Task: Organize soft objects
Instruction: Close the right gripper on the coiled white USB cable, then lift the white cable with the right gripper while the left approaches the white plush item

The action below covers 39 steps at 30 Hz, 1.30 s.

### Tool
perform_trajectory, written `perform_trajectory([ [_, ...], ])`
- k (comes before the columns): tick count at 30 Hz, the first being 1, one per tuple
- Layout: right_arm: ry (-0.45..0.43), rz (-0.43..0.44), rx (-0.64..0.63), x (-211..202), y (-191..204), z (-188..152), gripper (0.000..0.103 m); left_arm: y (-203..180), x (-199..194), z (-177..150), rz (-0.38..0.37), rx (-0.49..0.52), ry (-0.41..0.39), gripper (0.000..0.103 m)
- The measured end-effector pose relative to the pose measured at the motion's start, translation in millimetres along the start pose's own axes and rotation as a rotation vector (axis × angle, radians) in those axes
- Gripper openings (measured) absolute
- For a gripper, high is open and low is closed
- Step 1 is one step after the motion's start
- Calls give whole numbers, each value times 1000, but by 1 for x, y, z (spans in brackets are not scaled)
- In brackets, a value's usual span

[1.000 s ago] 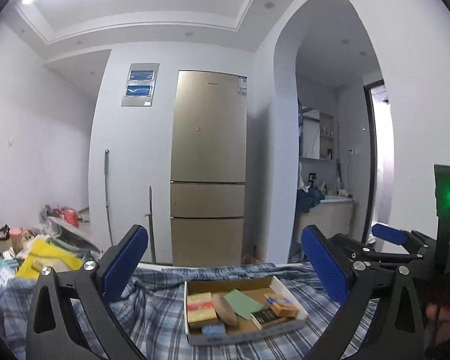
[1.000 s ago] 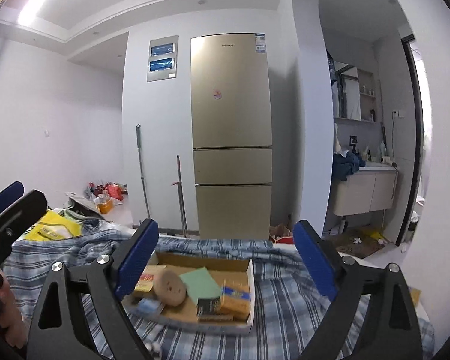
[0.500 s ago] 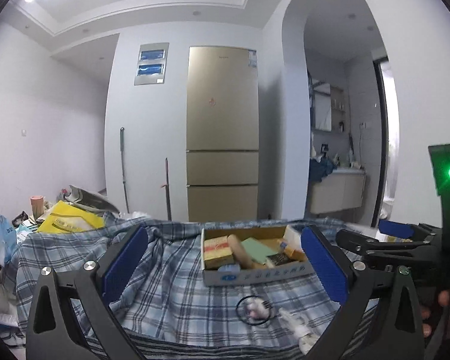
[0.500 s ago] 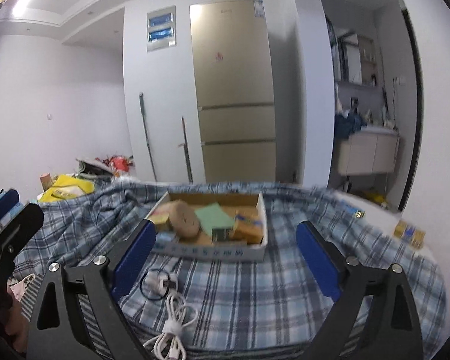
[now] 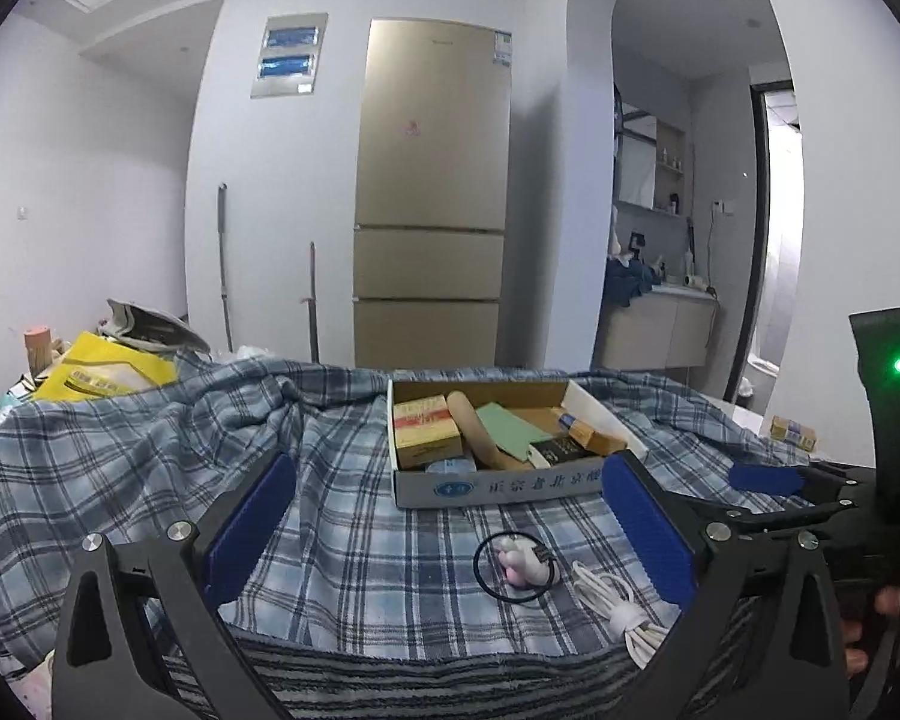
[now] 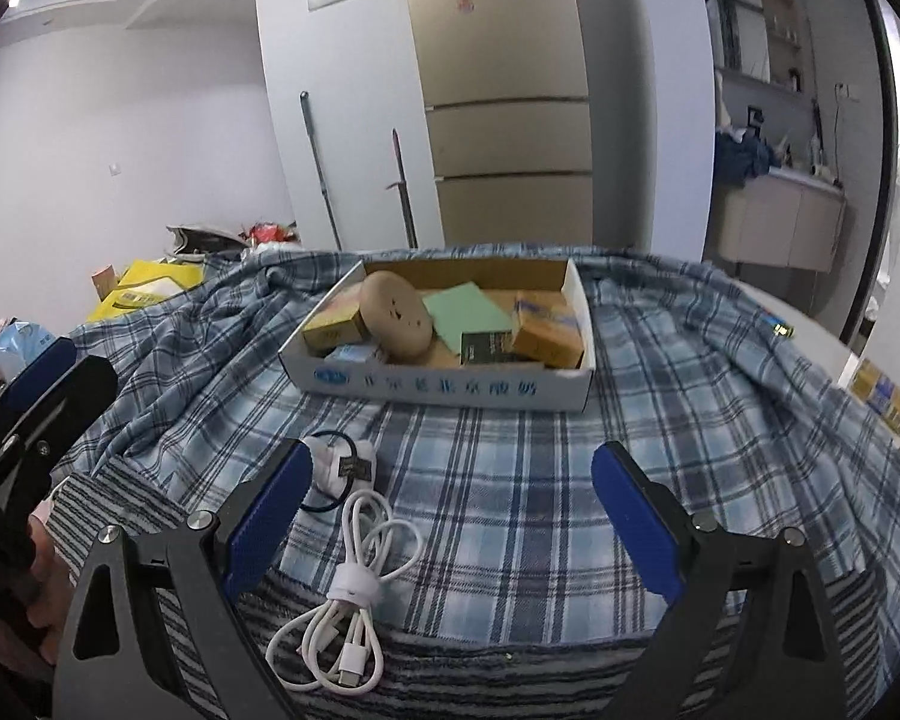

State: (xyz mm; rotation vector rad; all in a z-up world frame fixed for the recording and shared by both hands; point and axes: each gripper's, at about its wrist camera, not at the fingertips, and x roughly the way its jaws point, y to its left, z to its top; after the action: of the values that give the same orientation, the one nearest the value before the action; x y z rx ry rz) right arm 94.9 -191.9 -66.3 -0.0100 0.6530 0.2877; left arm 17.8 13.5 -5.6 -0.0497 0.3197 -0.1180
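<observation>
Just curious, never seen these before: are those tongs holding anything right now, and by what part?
Nothing is held. Both the left tongs and right tongs are open above the plaid cloth.

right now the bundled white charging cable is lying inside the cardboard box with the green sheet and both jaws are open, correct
Not quite. The bundled white charging cable lies on the blue plaid cloth in front of the cardboard box, not inside it; the right wrist view shows this. The green sheet is in the box, and both the left gripper and right gripper are open.
</observation>
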Motion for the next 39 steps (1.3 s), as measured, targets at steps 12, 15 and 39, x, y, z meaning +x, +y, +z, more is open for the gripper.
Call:
perform_trajectory([
  [12,384,251,77,51,12,-22,45,5,0,0,-2,-26,17,103],
  [15,420,246,57,59,19,-29,32,-1,-2,-1,-1,1,4,103],
  [39,5,-19,-101,16,-11,30,19,-26,77,16,-121,154,326,103],
])
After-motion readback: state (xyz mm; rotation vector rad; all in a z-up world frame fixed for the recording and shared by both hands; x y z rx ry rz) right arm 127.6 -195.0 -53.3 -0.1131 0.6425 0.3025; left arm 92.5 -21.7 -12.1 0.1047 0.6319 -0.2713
